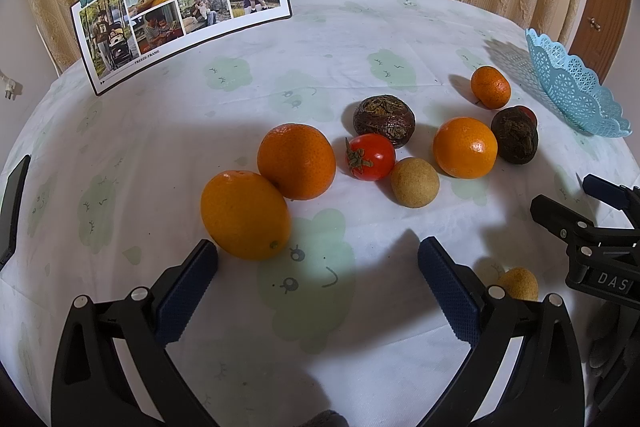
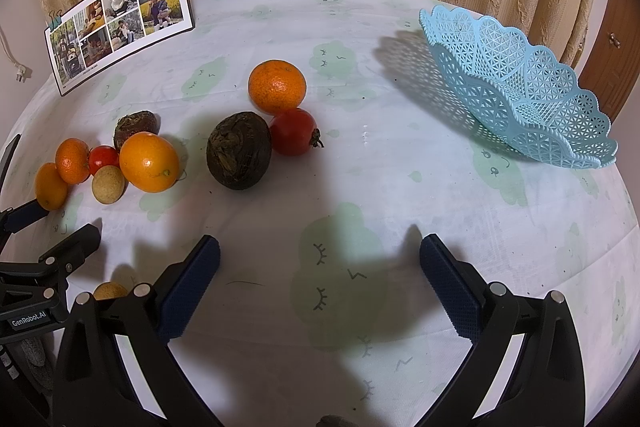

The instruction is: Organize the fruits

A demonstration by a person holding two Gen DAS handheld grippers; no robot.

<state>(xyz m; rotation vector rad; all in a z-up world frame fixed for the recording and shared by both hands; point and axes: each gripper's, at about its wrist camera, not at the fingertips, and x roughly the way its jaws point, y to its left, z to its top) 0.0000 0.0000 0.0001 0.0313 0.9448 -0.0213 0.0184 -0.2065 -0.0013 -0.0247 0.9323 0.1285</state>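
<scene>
Two matching handheld grippers, black frames with blue finger pads.

The left gripper (image 1: 318,267) has glossy black angular arms, each tipped with a dark blue pad (image 1: 188,291) covered in fine raised dots, and round silver pivot pins (image 1: 139,293) at the joints. The right gripper (image 2: 320,263) is built the same way, with the same blue dotted pads (image 2: 450,287) and silver pins. Seen from the right wrist, the left gripper's body carries a white "GenRobot.AI" label (image 2: 29,321); from the left wrist, the right one shows white letters reading something like "DAS" (image 1: 612,281), cut off by the frame edge.
</scene>
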